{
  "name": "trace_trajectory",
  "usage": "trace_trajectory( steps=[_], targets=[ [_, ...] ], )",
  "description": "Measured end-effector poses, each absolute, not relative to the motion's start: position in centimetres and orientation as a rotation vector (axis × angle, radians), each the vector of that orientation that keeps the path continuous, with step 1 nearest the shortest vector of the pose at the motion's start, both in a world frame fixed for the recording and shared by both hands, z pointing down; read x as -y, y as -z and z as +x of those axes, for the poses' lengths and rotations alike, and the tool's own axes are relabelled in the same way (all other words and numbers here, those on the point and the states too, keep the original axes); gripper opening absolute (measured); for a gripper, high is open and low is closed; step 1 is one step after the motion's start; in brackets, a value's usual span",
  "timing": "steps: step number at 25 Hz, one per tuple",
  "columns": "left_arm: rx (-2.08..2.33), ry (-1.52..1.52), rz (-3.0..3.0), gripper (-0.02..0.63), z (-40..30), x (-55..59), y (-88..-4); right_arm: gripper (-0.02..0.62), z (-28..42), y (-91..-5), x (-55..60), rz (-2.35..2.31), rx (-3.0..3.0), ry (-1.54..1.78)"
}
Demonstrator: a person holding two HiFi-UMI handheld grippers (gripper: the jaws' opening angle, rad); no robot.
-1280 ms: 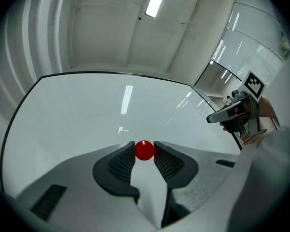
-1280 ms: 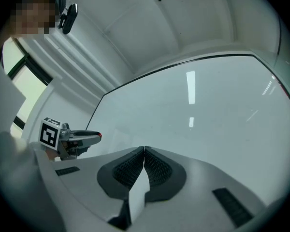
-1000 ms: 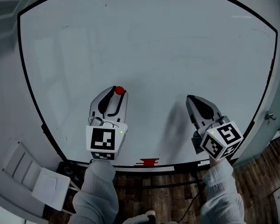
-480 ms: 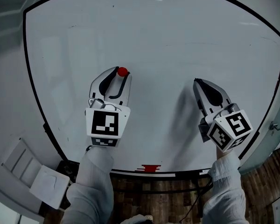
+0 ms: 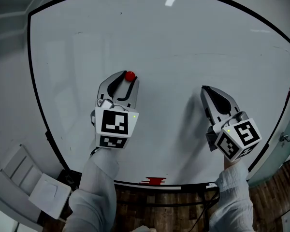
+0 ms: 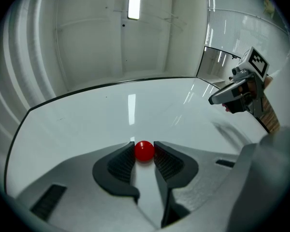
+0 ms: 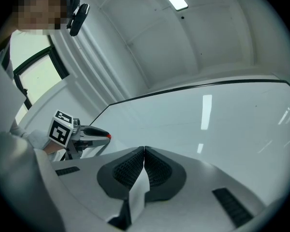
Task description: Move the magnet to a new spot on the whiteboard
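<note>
A small round red magnet [image 5: 130, 76] sits on the whiteboard [image 5: 183, 42], left of its middle. My left gripper [image 5: 128, 77] is shut on the magnet [image 6: 144, 151], one ribbed pad on each side of it. My right gripper [image 5: 203, 88] hovers close to the board further right, shut with nothing in it; its pads [image 7: 144, 151] meet. The left gripper [image 7: 105, 135] shows at the left of the right gripper view, and the right gripper [image 6: 213, 99] at the right of the left gripper view.
A red eraser-like block [image 5: 154, 181] lies on the board's lower ledge. White stepped shelving [image 5: 34, 187] stands at the lower left, and wooden floor [image 5: 280, 197] shows at the lower right. The board's black frame [image 5: 36, 86] runs down the left.
My left gripper has carried the magnet up the board and a little to the right, still gripped. The right gripper has also risen along the board.
</note>
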State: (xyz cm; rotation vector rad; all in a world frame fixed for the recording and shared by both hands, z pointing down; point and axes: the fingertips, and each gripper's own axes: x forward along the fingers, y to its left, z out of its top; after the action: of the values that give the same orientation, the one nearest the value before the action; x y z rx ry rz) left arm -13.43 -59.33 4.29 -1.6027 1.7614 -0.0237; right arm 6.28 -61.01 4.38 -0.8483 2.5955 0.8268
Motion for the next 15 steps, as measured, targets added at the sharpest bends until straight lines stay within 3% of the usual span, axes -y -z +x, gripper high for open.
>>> trace_trajectory(
  steps=[11,15],
  targets=[
    [-1.791,0.004,-1.545,0.130,-13.5,59.3,-4.1,0.026,6.8,-5.9,61.6,-0.865,-2.613,-0.790],
    [-1.802,0.014,-1.508,0.237,-13.7,58.9,-4.4,0.026,7.2,-6.8,61.6,-0.875,-2.615,-0.770]
  ],
)
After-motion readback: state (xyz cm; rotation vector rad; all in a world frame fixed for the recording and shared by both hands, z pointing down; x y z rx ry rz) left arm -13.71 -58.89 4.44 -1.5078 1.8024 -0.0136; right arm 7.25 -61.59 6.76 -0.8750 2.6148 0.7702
